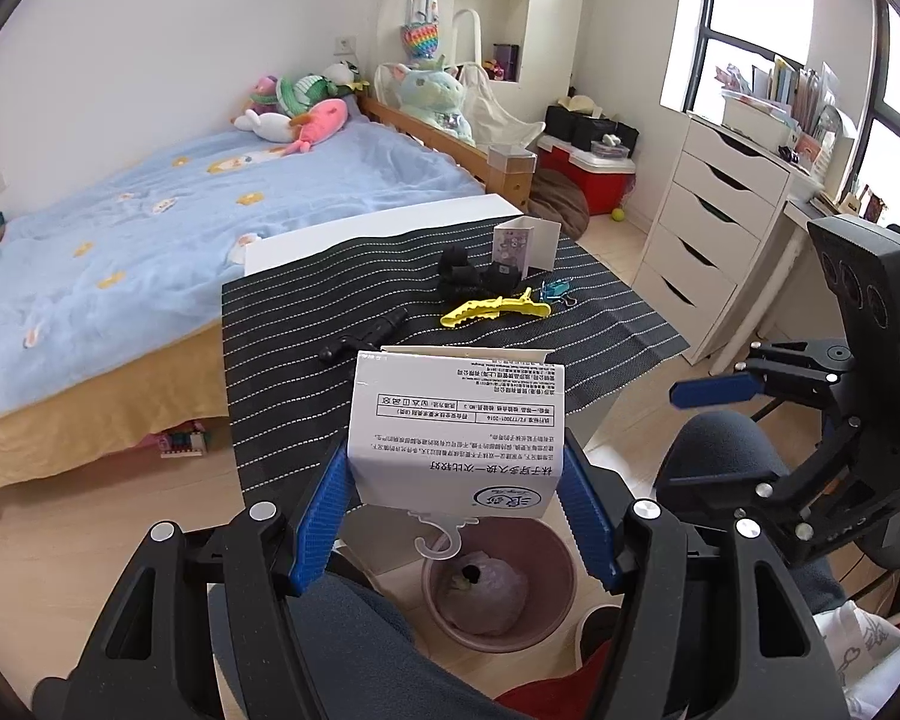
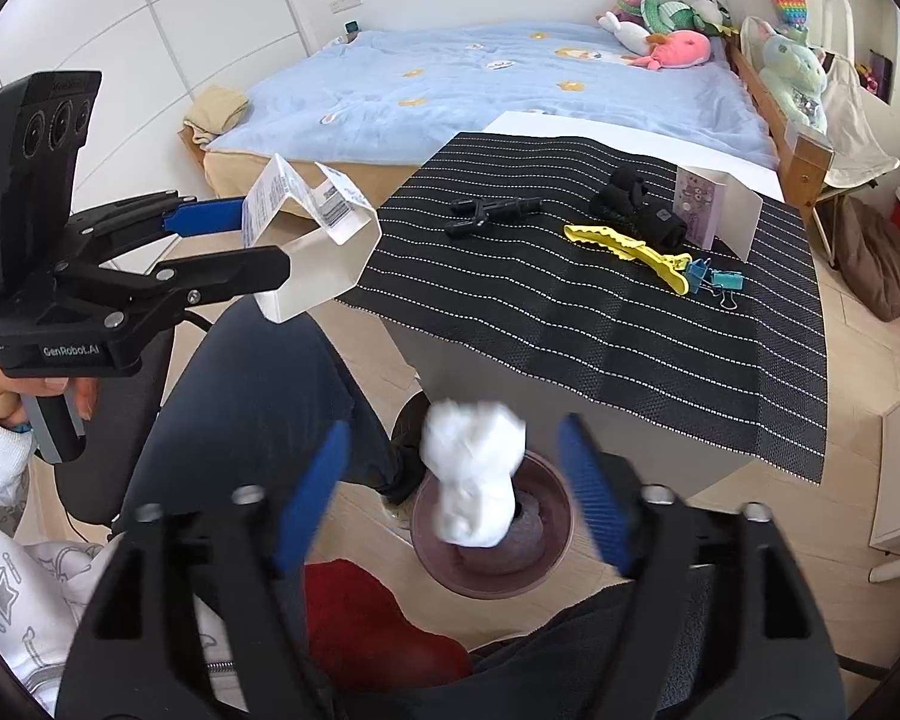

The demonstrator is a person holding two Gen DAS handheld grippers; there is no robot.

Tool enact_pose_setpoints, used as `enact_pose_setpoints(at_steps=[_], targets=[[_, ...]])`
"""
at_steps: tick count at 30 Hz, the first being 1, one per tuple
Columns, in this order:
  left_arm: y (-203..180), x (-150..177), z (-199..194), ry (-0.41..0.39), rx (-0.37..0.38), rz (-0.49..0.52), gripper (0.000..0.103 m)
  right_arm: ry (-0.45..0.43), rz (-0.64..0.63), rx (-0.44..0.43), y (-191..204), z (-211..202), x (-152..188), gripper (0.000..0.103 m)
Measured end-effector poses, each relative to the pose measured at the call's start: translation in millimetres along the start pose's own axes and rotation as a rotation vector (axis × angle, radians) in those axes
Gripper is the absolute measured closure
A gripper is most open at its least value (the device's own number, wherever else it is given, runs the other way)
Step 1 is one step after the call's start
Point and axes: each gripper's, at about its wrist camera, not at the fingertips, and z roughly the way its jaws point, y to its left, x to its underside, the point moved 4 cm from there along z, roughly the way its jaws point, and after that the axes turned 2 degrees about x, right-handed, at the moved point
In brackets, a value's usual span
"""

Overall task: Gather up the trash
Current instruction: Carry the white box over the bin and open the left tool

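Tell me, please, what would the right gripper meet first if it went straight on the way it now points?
Probably the crumpled white tissue, which is loose between the open right gripper fingers, apparently dropping. Beyond it lies the trash bin on the floor; depth is unclear.

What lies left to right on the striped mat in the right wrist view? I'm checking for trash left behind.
Black clip → black sock bundle → patterned paper sleeve. Nearer the front edge: yellow hair clip → blue binder clips.
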Motion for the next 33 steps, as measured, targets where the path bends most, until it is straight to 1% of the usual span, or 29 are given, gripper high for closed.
enact_pose_setpoints(at_steps=[1,6,14,17,25,33], targets=[[-0.2,0.2,0.4,0.002,0.003,0.0,0.039,-0.002,0.005,0.003,-0.8,-0.5,0.1,0.017],[-1.6,0.9,1.8,0.008,0.014,0.006,0.039,-0.014,0.026,0.024,-8.5,-3.4,-1.9,0.009],[-8.6,0.9,3.5,0.018,0.03,0.024,0.039,-0.03,0.058,0.043,-16.3,-9.8,-2.9,0.007],[-12.1,0.2,5.1,0.022,0.042,0.032,0.039,-0.048,0.05,0.083,-18.9,-15.1,-5.0,0.007],[-29.9,-4.6,8.0,0.028,0.088,0.072,0.039,-0.081,0.078,0.136,-32.8,-33.5,-4.9,0.006],[-47.1,-5.7,13.9,0.049,0.131,0.108,0.039,-0.08,0.114,0.191,-50.4,-40.0,1.1,0.006]])
